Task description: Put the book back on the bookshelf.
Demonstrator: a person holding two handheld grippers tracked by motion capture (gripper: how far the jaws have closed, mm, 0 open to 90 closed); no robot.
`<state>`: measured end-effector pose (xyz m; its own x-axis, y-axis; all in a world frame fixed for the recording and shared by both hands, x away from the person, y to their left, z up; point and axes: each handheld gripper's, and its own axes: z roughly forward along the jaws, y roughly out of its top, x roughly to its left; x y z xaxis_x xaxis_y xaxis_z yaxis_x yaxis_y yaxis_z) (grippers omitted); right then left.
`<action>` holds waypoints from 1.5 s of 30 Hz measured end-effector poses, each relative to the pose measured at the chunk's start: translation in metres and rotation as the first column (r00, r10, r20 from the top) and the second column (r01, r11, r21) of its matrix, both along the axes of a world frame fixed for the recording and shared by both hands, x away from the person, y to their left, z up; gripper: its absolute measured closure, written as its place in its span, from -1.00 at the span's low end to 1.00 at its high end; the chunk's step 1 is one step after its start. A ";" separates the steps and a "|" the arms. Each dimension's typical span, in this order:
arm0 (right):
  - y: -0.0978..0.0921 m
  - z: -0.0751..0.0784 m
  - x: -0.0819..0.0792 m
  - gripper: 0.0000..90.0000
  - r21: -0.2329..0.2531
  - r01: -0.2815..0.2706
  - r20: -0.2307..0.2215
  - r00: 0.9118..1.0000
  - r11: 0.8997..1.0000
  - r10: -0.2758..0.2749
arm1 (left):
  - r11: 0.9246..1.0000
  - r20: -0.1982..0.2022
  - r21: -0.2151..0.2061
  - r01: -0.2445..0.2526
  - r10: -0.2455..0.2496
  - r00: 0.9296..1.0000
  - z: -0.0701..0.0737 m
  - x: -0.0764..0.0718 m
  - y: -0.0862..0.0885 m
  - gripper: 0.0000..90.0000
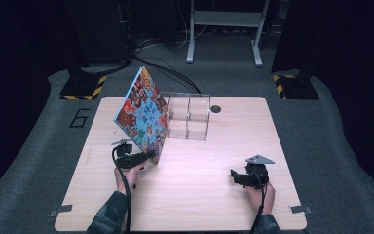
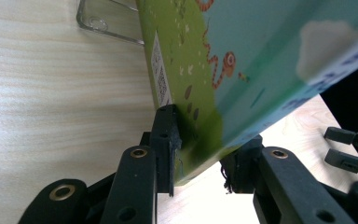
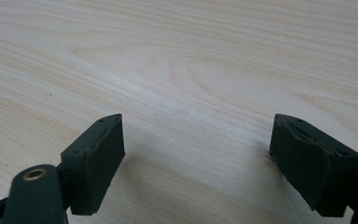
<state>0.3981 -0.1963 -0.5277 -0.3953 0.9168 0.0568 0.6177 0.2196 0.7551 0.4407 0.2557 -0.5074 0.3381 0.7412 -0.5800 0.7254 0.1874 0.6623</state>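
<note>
A colourful picture book (image 1: 141, 114) is tilted up over the table, held by its lower corner in my left gripper (image 1: 148, 157). Seen from the left gripper view, the book's green and blue cover (image 2: 242, 60) is clamped between the two black jaws, and my left gripper (image 2: 200, 151) is shut on it. My right gripper (image 1: 237, 176) rests low over the table at the right front, held by a hand. In the right gripper view its jaws stand wide apart over bare wood, and the right gripper (image 3: 198, 154) is open with nothing between them.
A clear plastic rack (image 1: 187, 116) with several compartments stands behind the book at the back middle of the wooden table (image 1: 214, 195); its corner (image 2: 102, 23) appears in the left gripper view. A round black hole (image 1: 215, 108) lies beside it. Beyond the table are stands and cables.
</note>
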 end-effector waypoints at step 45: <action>0.001 0.000 0.000 -0.61 0.000 0.006 0.001 1.000 1.000 -0.006 | 0.854 0.100 0.512 -0.098 0.054 0.994 -0.002 -0.061 0.038 -0.97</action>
<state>0.3977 -0.1958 -0.5278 -0.3899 0.9191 0.0564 0.6182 0.2158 0.7558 0.3797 0.2939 -0.5091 0.2969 0.9514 -0.0820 0.6643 -0.1441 0.7334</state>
